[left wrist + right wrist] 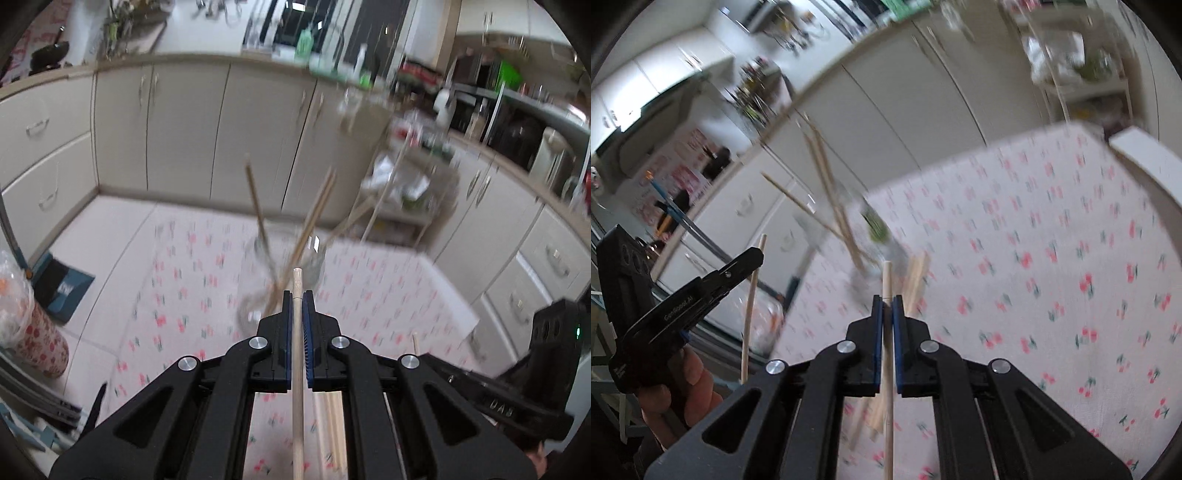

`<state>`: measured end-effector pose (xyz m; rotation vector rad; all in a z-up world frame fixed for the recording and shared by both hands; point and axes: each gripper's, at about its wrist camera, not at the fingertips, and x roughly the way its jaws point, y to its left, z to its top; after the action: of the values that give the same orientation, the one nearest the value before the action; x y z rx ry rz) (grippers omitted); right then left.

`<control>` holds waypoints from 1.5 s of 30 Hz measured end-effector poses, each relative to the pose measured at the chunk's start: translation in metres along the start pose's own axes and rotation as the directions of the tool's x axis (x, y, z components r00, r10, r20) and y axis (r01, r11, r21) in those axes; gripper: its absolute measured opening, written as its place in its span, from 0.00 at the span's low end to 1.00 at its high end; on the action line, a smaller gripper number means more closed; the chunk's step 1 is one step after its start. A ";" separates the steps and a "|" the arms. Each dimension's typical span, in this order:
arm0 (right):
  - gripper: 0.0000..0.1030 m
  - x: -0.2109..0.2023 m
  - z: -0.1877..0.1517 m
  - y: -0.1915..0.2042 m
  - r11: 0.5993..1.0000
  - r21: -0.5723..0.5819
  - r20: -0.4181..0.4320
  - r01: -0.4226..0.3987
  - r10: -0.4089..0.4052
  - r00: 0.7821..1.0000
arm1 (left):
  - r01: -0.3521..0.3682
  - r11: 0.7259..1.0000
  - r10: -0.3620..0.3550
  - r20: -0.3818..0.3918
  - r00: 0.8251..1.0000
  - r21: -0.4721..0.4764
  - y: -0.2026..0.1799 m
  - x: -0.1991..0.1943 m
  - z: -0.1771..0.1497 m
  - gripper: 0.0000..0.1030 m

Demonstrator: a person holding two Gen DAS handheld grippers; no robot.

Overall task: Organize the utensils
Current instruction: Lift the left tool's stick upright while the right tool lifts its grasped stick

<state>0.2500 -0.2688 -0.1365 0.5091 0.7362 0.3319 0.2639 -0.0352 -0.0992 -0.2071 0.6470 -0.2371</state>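
Observation:
My left gripper [297, 295] is shut on a pale wooden chopstick [297, 369] that runs between its blue pads, above the cherry-print tablecloth [388, 295]. Just ahead stands a blurred clear glass jar [266, 288] holding several chopsticks [314, 221] that lean outward. My right gripper [886, 300] is likewise shut on a wooden chopstick [887, 387]. In the right wrist view the jar [875, 254] with chopsticks [831, 192] is ahead, and the left gripper [755, 256] with its chopstick [750, 314] shows at the left, held by a hand [683, 387]. More loose chopsticks [332, 424] lie on the cloth below.
Cream kitchen cabinets [184, 129] line the far side. A wire rack [402, 184] with bags stands behind the table. A patterned cup [40, 343] and a blue box [62, 288] are at the left. A white box [1145, 162] sits at the table's far right.

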 end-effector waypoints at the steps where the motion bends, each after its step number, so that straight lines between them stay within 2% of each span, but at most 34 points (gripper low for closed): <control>1: 0.06 -0.003 0.005 0.005 1.000 -0.012 0.031 0.002 -0.001 1.000 | 0.005 1.000 -0.005 0.027 1.000 -0.008 0.001 -0.004 0.008 0.05; 4: 0.06 -0.012 0.023 0.024 0.999 -0.041 0.158 0.011 -0.004 0.987 | 0.015 0.999 -0.012 0.089 0.996 -0.036 0.004 -0.010 0.027 0.05; 7: 0.06 -0.016 0.045 0.044 0.999 -0.053 0.294 0.008 0.008 0.956 | 0.028 0.997 -0.016 0.157 0.987 -0.075 0.011 -0.013 0.047 0.05; 10: 0.06 -0.015 0.063 0.056 0.998 -0.055 0.391 0.003 0.019 0.920 | 0.049 0.992 -0.024 0.215 0.976 -0.113 0.019 -0.012 0.067 0.05; 16: 0.06 0.000 0.103 0.069 0.999 -0.053 0.513 0.002 0.025 0.858 | 0.088 0.985 -0.036 0.314 0.949 -0.152 0.021 -0.003 0.102 0.05; 20: 0.06 0.007 0.118 0.077 0.998 -0.057 0.574 0.011 0.024 0.819 | 0.084 0.980 -0.011 0.372 0.928 -0.180 0.023 0.011 0.116 0.05; 25: 0.06 0.022 0.127 0.087 0.997 -0.079 0.618 0.010 0.041 0.785 | 0.074 0.974 0.028 0.435 0.900 -0.215 0.028 0.022 0.126 0.05; 29: 0.06 0.036 0.126 0.095 0.994 -0.110 0.631 0.025 0.050 0.775 | 0.068 0.970 0.049 0.463 0.885 -0.235 0.031 0.033 0.129 0.05; 33: 0.06 0.050 0.124 0.096 0.990 -0.137 0.632 0.046 0.051 0.773 | 0.070 0.963 0.066 0.481 0.874 -0.259 0.037 0.045 0.129 0.05; 38: 0.06 0.066 0.120 0.092 0.986 -0.154 0.619 0.064 0.045 0.784 | 0.062 0.958 0.088 0.496 0.864 -0.279 0.044 0.059 0.127 0.05; 45: 0.06 0.077 0.112 0.086 0.982 -0.169 0.598 0.078 0.039 0.801 | 0.028 0.965 0.112 0.511 0.852 -0.259 0.041 0.070 0.115 0.05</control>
<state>0.3729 -0.1985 -0.0613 0.3941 0.0845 0.1965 0.3956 -0.0021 -0.0604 -0.4899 0.1328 -0.0433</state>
